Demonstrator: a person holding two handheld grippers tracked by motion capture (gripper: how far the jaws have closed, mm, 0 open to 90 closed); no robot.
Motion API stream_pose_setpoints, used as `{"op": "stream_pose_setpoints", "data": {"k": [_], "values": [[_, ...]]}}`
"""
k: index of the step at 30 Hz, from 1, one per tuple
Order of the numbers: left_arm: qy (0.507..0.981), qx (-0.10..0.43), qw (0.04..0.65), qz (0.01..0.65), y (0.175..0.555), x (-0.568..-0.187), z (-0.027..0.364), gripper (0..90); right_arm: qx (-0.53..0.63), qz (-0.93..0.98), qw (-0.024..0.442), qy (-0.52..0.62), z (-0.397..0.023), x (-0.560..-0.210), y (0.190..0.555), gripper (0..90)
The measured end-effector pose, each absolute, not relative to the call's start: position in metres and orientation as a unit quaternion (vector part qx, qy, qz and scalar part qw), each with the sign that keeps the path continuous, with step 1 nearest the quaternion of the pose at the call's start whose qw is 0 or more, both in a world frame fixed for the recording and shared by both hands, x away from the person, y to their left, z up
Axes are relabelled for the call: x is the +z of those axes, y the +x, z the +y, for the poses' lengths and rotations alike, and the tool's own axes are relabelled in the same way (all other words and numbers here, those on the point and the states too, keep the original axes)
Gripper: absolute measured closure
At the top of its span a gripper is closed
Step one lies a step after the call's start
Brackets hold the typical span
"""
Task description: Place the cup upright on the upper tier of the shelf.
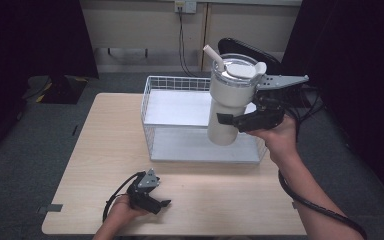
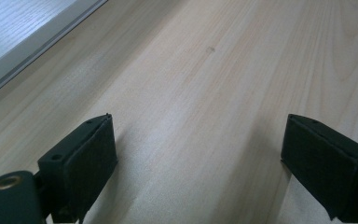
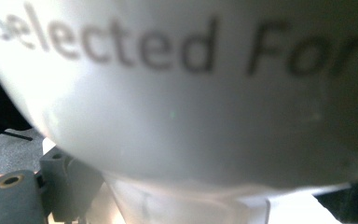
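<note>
A tall white tumbler [image 1: 228,97] with a clear lid and a straw hangs upright above the white wire basket [image 1: 152,107]. My right gripper [image 1: 232,120] is shut on its lower body, and the cup's white wall [image 3: 177,107] with dark lettering sits right against that gripper's camera. My left gripper [image 1: 162,202] rests low over the table's front edge, held in a hand. Its jaws stand wide apart in the left gripper view [image 2: 198,163], with only bare wood between them.
The light wooden table [image 1: 110,145] has free room on its left half and along the front. A black chair [image 1: 245,50] stands behind the basket. Cables trail from both grippers. A pale basket edge [image 2: 23,42] shows at the upper left.
</note>
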State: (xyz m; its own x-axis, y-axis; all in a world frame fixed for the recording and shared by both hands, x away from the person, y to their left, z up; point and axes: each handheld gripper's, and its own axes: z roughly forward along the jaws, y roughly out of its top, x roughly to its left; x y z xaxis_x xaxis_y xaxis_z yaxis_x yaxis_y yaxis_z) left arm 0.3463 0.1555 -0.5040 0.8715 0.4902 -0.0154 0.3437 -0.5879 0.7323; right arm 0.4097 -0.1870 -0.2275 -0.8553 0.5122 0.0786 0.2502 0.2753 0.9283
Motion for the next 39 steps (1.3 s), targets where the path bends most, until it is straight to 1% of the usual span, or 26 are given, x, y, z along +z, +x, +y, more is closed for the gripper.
{"op": "stream_pose_setpoints", "data": {"k": [17,29,39], "values": [[0.886,0.094,0.388,0.235,0.346,-0.504,0.155,9.5,0.546,0.792,0.131,0.239,-0.177,-0.209,0.427,9.8],[0.886,0.094,0.388,0.235,0.346,-0.504,0.155,9.5,0.547,0.785,0.139,0.255,-0.176,-0.211,0.443,9.8],[0.886,0.094,0.388,0.235,0.346,-0.504,0.155,9.5,0.543,0.778,0.157,0.275,-0.176,-0.211,0.461,9.8]]}}
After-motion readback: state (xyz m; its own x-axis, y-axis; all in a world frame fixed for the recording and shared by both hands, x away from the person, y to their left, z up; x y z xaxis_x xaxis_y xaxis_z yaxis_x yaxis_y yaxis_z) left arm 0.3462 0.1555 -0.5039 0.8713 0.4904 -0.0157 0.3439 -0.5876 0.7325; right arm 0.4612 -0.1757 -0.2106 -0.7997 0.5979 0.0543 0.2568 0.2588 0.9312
